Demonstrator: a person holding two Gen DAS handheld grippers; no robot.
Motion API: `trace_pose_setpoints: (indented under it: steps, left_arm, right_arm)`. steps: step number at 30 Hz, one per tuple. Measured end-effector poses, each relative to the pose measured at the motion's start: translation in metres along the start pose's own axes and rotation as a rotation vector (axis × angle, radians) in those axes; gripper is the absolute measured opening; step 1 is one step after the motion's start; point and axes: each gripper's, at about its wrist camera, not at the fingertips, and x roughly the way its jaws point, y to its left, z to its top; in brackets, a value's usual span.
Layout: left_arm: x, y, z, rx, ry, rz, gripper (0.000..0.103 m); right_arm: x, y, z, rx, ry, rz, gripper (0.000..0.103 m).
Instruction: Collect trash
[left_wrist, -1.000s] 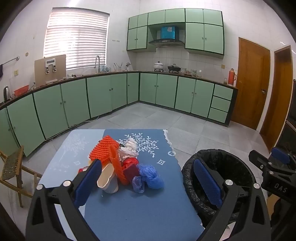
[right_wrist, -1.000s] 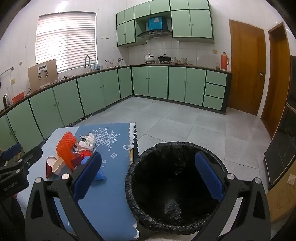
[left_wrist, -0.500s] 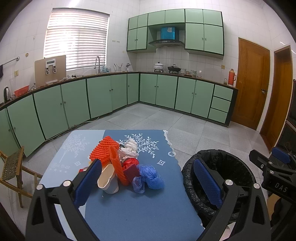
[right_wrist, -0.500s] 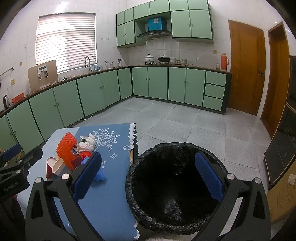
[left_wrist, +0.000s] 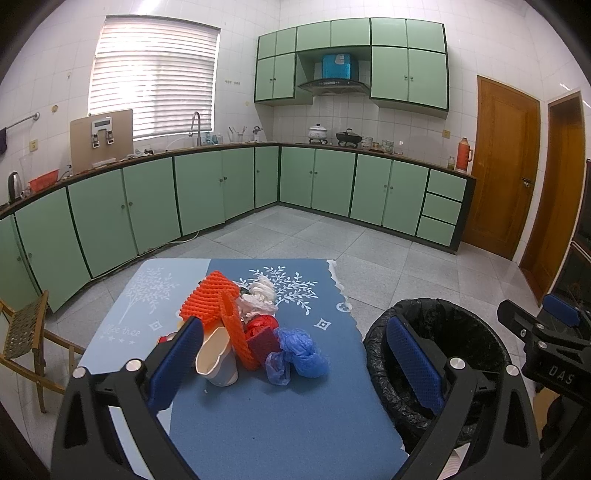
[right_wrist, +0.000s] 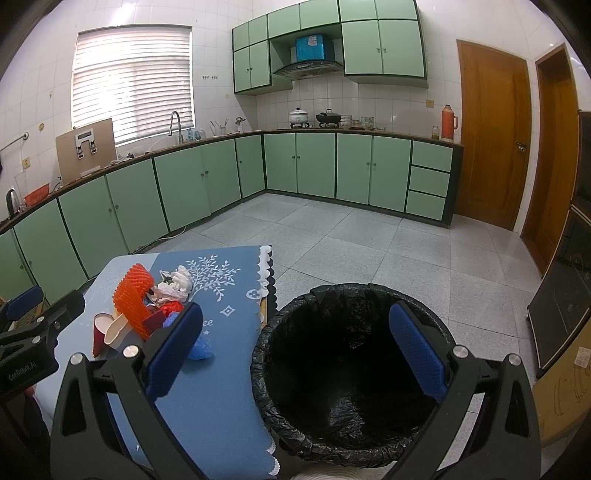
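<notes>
Green cabinets (left_wrist: 207, 192) run along two walls under a dark counter. A tap (left_wrist: 195, 127) stands on the counter below the window blind (left_wrist: 153, 77). Further along the counter sit a white pot (left_wrist: 317, 132), a black pan (left_wrist: 348, 137) and an orange flask (left_wrist: 463, 155). Beside the flask is a wooden door (left_wrist: 504, 166).

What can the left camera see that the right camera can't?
Only the left wrist view shows the wooden chair beside the table and the whole blue plastic bag. Only the right wrist view shows down inside the black trash bin, which looks empty. Both show the orange foam net, the white cup and the blue tablecloth.
</notes>
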Motion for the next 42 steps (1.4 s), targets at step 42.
trace_pose_setpoints:
  steps: [42]
  left_arm:
    - [0.0088,0.008,0.0006,-0.007,0.013,0.009,0.097]
  right_arm:
    - [0.0033,0.0018,0.0009,0.001,0.012,0.006,0.098]
